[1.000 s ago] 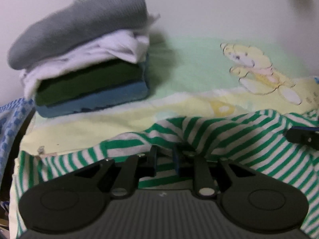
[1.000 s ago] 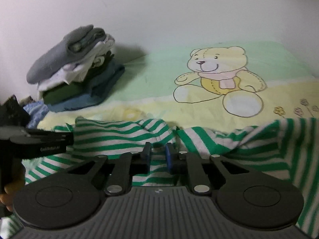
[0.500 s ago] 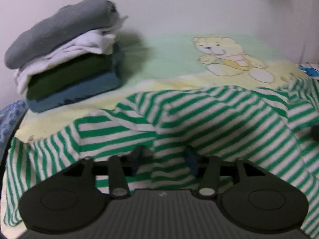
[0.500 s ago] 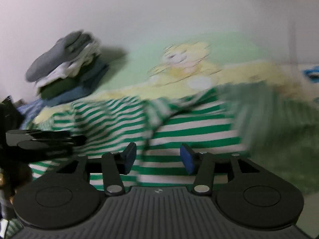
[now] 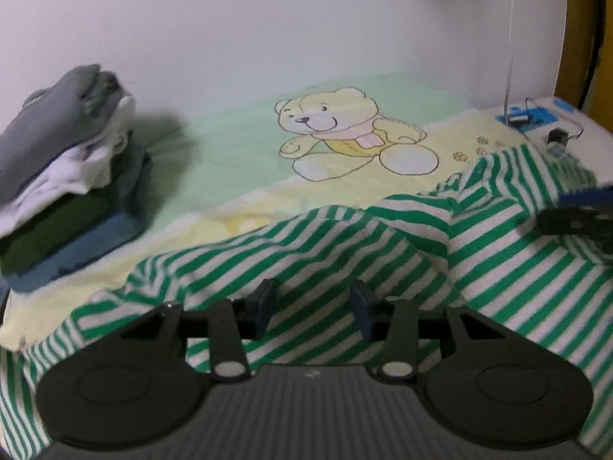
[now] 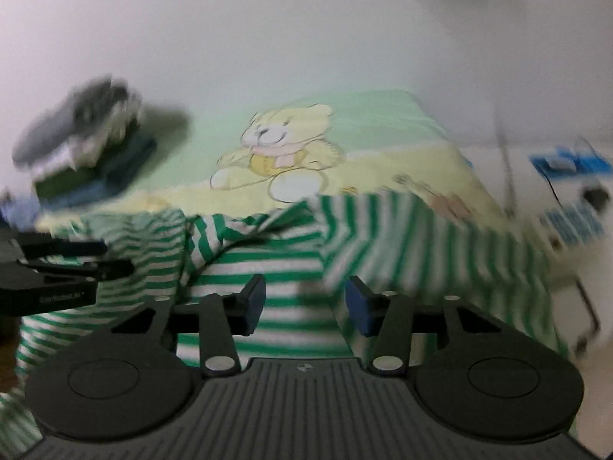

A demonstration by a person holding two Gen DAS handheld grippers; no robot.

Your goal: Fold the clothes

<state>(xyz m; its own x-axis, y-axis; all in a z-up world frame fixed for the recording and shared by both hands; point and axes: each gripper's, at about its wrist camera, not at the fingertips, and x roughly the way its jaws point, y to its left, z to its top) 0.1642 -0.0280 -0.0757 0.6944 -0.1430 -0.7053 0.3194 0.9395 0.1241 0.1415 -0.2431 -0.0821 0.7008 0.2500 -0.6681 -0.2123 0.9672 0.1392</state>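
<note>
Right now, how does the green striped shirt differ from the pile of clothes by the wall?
The green striped shirt lies spread out and rumpled, unfolded; the stacked pile is folded. The shirt is one striped garment at the near edge; the pile holds several plain ones, grey, white, dark green, blue, near the wall. Both rest on the teddy bear sheet.

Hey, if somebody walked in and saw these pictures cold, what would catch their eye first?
Probably the green-and-white striped garment, rumpled across the near side of the bed under both open tongs, left and right. Next, the cartoon teddy bear print on the sheet behind it, and the stack of folded clothes at far left by the wall.
</note>
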